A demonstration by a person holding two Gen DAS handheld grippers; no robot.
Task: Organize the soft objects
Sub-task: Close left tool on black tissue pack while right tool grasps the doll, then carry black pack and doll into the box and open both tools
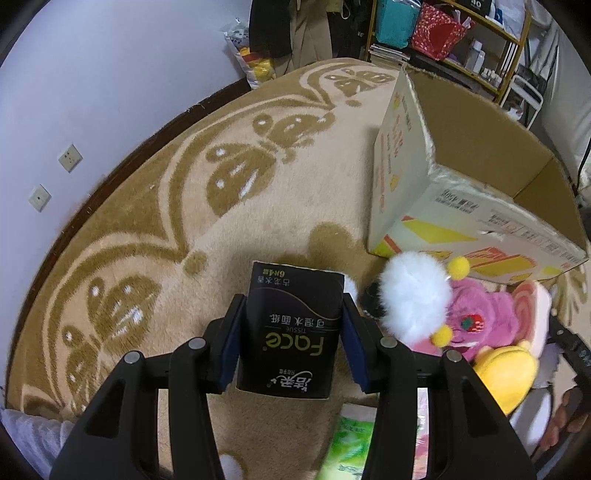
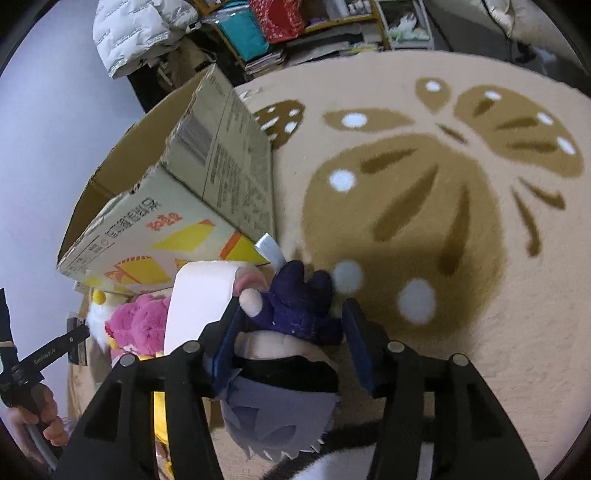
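My left gripper (image 1: 293, 301) is shut on a black tissue pack (image 1: 291, 332), held upright above the beige butterfly rug (image 1: 184, 206). My right gripper (image 2: 291, 306) points down at the rug and stands open. Between its jaws lies a plush doll (image 2: 280, 406) with grey hair and a dark blue outfit (image 2: 299, 299); the right pad is clear of it. A pink plush (image 1: 480, 317) with a white pompom (image 1: 413, 295) and a yellow plush (image 1: 506, 373) lie in front of the open cardboard box (image 1: 399, 158), also seen as box (image 2: 177, 229) in the right wrist view.
A green soft pack (image 1: 347, 443) lies on the rug under my left gripper. A white card (image 2: 195, 302) leans beside the doll. Shelves with bags (image 1: 436, 29) and clothes stand behind the box. A hand (image 2: 48, 417) holds the other gripper at the left edge.
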